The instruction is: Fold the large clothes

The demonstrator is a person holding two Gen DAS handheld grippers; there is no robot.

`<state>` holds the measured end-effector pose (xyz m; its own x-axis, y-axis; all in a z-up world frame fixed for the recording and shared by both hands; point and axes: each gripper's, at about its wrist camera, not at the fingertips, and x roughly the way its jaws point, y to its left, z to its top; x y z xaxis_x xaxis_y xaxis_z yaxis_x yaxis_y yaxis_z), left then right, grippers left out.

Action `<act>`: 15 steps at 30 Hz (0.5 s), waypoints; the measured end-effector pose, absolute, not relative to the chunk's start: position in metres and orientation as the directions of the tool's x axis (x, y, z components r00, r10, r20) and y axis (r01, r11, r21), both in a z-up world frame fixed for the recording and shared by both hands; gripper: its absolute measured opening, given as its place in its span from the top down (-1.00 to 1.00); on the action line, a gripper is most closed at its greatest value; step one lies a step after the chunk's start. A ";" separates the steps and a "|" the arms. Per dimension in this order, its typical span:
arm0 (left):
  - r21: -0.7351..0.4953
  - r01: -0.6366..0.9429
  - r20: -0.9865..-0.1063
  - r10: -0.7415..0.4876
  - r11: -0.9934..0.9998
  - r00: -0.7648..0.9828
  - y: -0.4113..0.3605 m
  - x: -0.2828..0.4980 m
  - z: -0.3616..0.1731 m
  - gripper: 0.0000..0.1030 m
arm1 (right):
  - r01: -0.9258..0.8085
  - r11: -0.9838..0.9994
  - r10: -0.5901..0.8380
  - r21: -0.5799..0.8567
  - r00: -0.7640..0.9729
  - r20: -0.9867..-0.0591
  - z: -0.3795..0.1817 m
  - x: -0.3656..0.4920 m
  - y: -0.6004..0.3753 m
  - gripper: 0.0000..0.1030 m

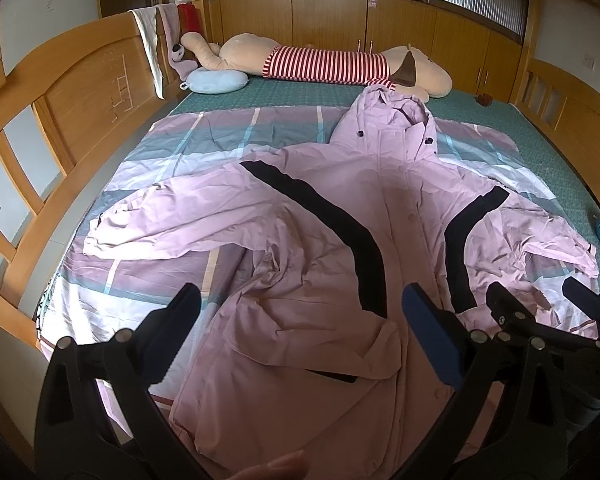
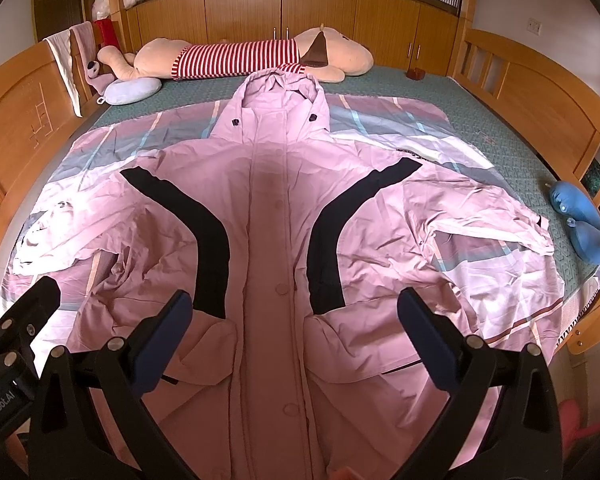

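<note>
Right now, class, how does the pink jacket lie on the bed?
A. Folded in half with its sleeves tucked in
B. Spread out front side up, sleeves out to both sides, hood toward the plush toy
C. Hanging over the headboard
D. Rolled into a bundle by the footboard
B: the pink jacket lies open and flat, buttons showing, sleeves spread, its hood reaching the striped plush toy.
</note>
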<state>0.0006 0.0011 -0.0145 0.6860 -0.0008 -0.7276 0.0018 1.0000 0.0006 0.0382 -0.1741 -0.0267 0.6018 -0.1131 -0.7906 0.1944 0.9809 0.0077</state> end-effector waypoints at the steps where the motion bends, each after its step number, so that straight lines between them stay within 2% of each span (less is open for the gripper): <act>1: -0.004 0.007 -0.728 -0.008 1.000 0.685 0.001 0.000 -0.015 -0.96 | 0.195 0.981 -0.114 0.008 0.602 -0.790 -0.028 0.039 -0.174 -0.97; 6: -0.032 0.026 -0.742 -0.041 0.999 0.669 0.005 0.004 -0.025 -0.96 | 0.182 0.983 -0.107 0.007 0.611 -0.784 -0.033 0.044 -0.181 -0.97; 9: -0.019 0.055 -0.735 -0.051 0.998 0.676 0.001 0.008 -0.032 -0.96 | 0.232 0.972 -0.168 -0.025 0.619 -0.767 -0.037 0.052 -0.198 -0.97; 15: 0.006 0.067 -0.744 -0.040 0.998 0.667 -0.005 0.023 -0.042 -0.96 | 0.272 0.962 -0.147 0.034 0.616 -0.774 -0.043 0.087 -0.252 -0.97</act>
<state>0.0235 -0.0054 -0.0417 0.6665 -0.0403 -0.7444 0.0665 0.9978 0.0055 0.0869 -0.2523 -0.0433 0.6161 -0.1465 -0.7739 0.2718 0.9617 0.0344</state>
